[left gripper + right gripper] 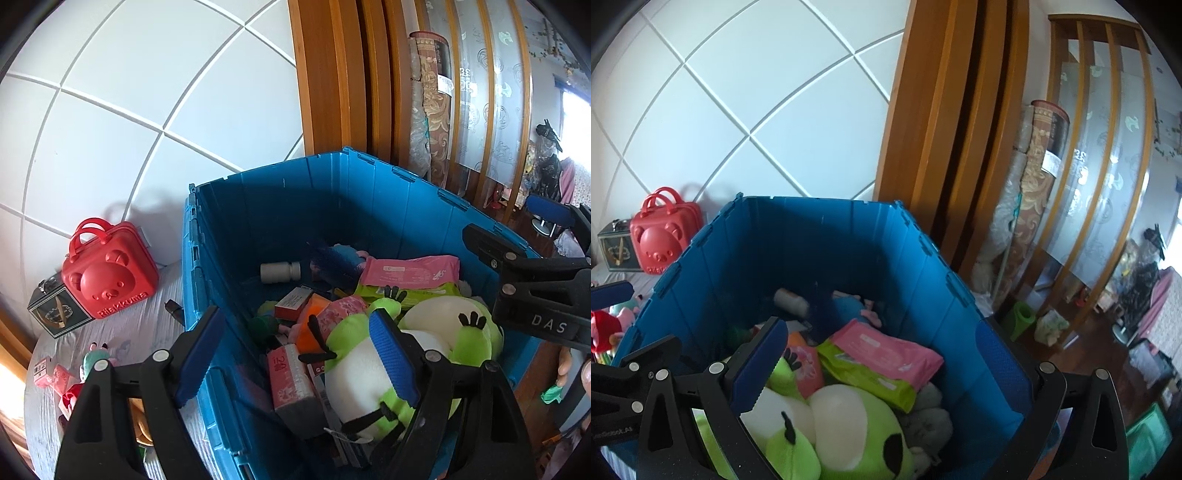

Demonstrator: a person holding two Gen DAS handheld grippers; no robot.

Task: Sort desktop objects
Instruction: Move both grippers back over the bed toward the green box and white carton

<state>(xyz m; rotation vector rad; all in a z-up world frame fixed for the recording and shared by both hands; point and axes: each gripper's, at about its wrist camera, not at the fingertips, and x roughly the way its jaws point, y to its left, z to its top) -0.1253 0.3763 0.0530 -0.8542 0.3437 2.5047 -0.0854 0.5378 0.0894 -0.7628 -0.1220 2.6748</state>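
Both grippers hang over the deep blue plastic crate (332, 192) filling the frame's centre. The left gripper (299, 354) is spread wide and empty, as is the right gripper (882, 365). The green-and-white frog plush toy (373, 365) lies on the pile at lower right, long axis running lower left to upper right, which end is the head unclear. Likely risk — one finger straddles the crate wall and could snag it.

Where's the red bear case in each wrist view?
Left wrist: red bear case at left-middle, on the table left of the blue crate, beside a dark box.
Right wrist: far left, beyond the crate's left corner.
Shared landmark: the pink wipes pack in the crate.
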